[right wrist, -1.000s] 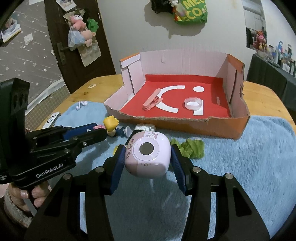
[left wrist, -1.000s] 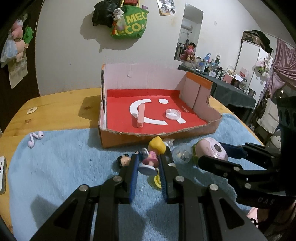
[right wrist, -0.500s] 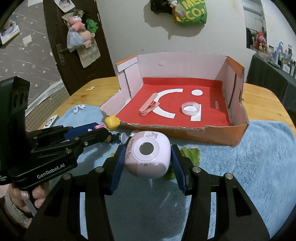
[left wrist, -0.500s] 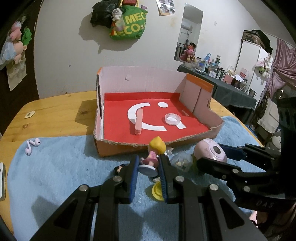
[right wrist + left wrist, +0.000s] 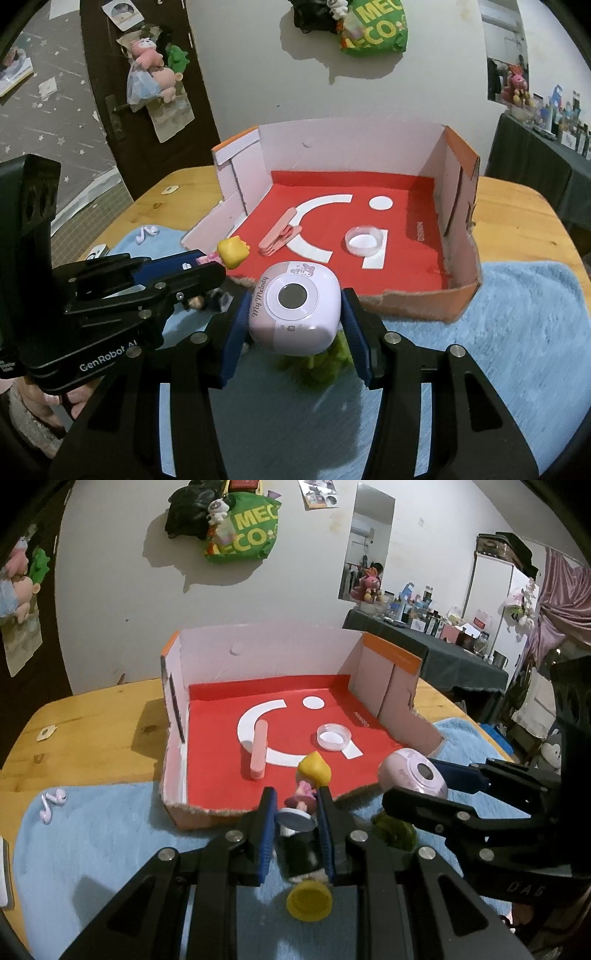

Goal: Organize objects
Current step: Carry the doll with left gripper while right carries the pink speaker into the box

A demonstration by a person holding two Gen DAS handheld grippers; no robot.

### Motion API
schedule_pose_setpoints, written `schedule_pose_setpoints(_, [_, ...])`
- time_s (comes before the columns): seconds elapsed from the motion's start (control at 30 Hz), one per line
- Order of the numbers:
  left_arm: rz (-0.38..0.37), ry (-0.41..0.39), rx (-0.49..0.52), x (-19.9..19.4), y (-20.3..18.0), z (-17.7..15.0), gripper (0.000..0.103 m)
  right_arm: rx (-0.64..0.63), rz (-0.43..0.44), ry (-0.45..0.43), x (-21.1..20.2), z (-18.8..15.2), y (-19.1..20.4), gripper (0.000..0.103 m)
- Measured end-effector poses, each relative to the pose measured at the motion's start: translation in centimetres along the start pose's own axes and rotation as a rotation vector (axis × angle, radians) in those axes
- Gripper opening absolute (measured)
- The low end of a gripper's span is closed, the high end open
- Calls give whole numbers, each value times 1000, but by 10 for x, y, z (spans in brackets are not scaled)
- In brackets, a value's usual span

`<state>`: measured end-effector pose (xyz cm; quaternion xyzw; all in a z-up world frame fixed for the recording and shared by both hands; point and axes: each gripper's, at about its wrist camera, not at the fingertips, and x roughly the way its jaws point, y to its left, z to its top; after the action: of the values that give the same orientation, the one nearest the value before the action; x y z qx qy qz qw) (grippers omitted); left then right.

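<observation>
1. Left wrist view: the left gripper (image 5: 295, 808) is clamped on a small figurine (image 5: 308, 786) with yellow hair, pink dress and round grey base, held over the near edge of the cardboard box (image 5: 258, 646). On the box's red floor lie a pink clip (image 5: 258, 749) and a clear round dish (image 5: 333, 737)

2. Right wrist view: the right gripper (image 5: 295, 325) grips a rounded pale-pink toy camera (image 5: 293, 308) marked "My Melody", above the blue towel (image 5: 498, 332) on the bench (image 5: 517, 206), just before the box

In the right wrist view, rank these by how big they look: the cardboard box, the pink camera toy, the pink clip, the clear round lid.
1. cardboard box
2. pink camera toy, though held close to the lens, which inflates it
3. and 4. pink clip and clear round lid: too alike to rank.
</observation>
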<state>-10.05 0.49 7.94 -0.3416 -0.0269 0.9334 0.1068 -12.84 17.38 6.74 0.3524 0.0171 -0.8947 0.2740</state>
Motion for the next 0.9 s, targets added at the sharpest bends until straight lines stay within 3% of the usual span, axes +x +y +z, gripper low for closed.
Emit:
schedule_pose_setpoints(0.53, [-15,36,-6,30,4,19,23,-1,-22,39,23,30,-25,47])
schedule_pose_setpoints(0.9, [-36,108,-16,53,15,20,23,1,2,136,58,40,-32,47])
